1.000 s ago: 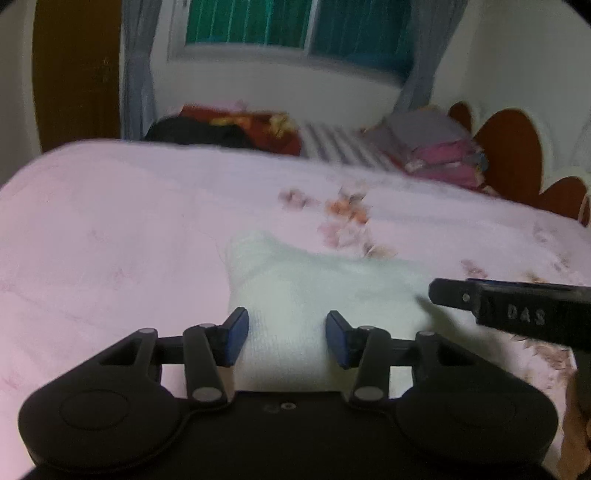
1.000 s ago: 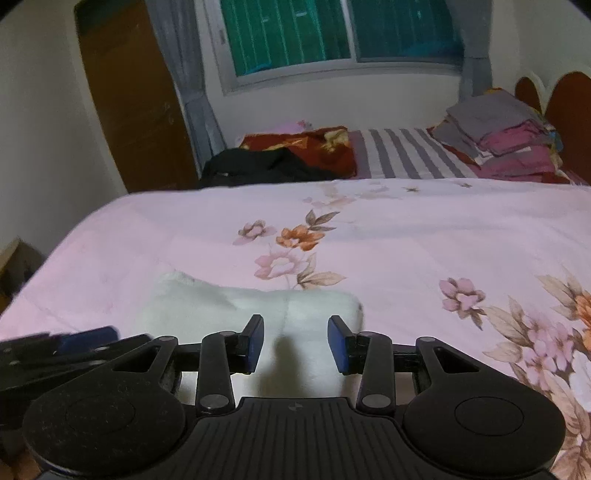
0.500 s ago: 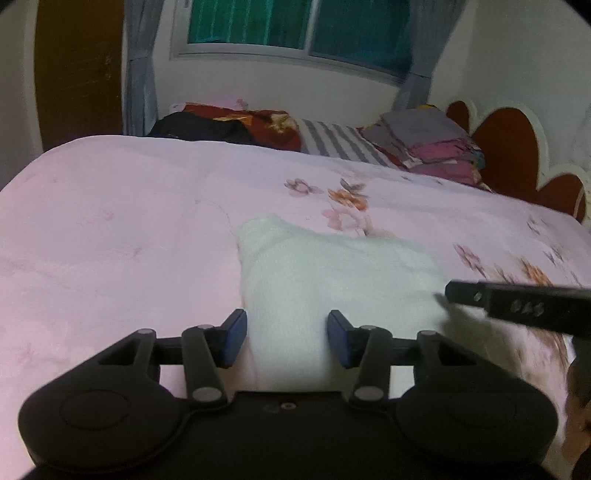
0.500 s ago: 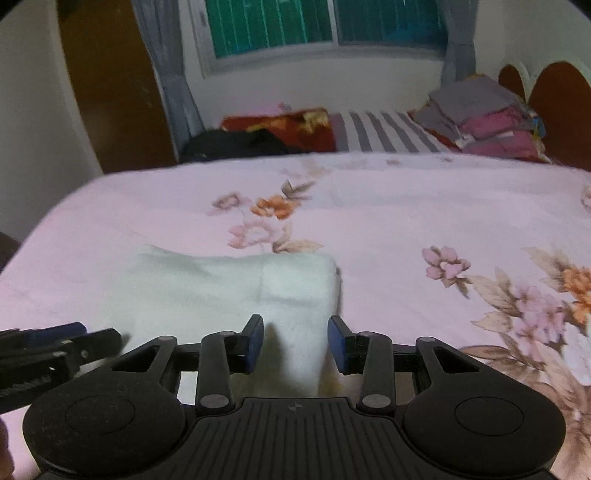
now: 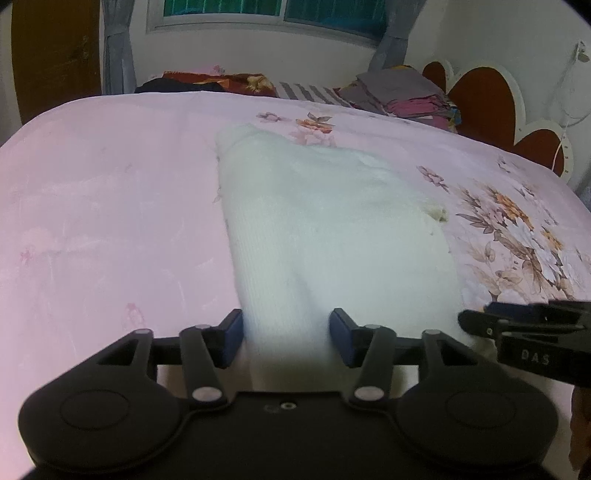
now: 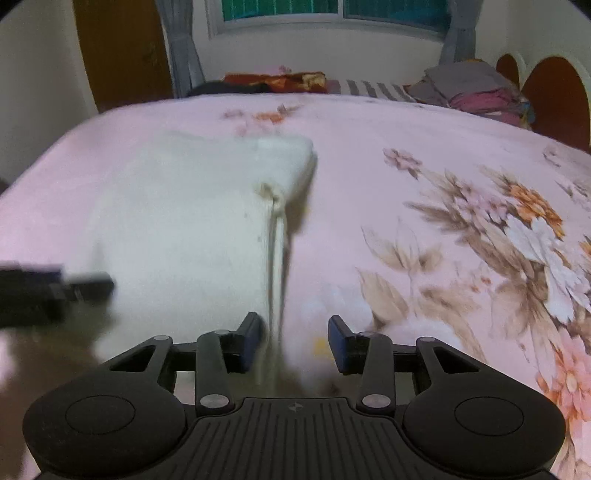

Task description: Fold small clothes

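A small white knitted garment (image 5: 325,221) lies flat on the pink floral bedspread (image 5: 110,221). My left gripper (image 5: 286,339) is open over the garment's near left part, its blue pads on either side of the cloth's left edge. My right gripper (image 6: 293,343) is open at the garment's (image 6: 184,229) near right edge, where a folded seam runs between the fingers. The right gripper also shows in the left wrist view (image 5: 524,332), and the left one in the right wrist view (image 6: 55,291), blurred.
At the far side of the bed are a stack of folded clothes (image 5: 402,96), a striped pillow (image 6: 369,88) and a dark red blanket (image 5: 221,81). A brown headboard (image 5: 484,99) is at the right, a window (image 6: 332,14) behind.
Both grippers have moved down and closer to the garment's near edge. The garment now looks larger in both views. Both stay open.
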`<state>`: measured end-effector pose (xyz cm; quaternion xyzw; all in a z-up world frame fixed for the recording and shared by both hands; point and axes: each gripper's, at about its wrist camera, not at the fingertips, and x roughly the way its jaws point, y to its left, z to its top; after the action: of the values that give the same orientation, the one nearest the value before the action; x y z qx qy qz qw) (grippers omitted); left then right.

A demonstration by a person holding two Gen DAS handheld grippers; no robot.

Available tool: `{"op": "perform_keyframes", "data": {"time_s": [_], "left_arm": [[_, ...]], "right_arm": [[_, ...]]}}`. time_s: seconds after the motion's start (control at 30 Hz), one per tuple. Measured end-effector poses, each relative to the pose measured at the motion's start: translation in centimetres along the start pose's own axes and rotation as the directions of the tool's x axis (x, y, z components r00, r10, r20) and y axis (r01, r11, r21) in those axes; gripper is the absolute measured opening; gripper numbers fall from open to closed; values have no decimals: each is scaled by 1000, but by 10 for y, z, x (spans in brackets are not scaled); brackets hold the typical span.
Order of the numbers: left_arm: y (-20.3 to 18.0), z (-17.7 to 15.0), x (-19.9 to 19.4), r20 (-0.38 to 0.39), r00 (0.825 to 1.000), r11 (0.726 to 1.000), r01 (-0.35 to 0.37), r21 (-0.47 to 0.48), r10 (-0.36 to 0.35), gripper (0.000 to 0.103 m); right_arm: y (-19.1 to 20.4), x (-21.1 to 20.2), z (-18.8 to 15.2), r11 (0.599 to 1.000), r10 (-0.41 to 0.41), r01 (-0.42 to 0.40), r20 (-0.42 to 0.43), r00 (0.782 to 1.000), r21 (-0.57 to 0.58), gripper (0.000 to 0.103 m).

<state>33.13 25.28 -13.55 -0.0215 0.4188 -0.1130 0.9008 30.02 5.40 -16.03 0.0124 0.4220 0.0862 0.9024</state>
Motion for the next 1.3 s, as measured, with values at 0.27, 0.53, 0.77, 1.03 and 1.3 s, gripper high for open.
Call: {"op": "perform_keyframes", "data": {"time_s": [0.27, 0.53, 0.77, 1.03, 1.3], "left_arm": [[-11, 1, -6, 14, 998, 998, -65, 6, 65, 85], [-20, 3, -6, -34, 984, 984, -177, 3, 177, 103], [-37, 3, -12, -111, 945, 952, -302, 54, 306, 102], [-52, -11, -90, -11, 933, 932, -359, -46, 359, 102], [-97, -45, -185, 100, 906, 911, -411, -25, 412, 102]], "right_arm": [[6, 0, -3, 998, -34, 35, -5, 999, 54, 39], [1, -1, -3, 999, -19, 19, -14, 1000, 28, 40], [5, -9, 3, 1000, -10, 11, -19, 1000, 19, 40], [8, -67, -4, 998, 51, -54, 61, 997, 39, 49], [-2, -172, -38, 995, 98, -98, 185, 978, -10, 82]]}}
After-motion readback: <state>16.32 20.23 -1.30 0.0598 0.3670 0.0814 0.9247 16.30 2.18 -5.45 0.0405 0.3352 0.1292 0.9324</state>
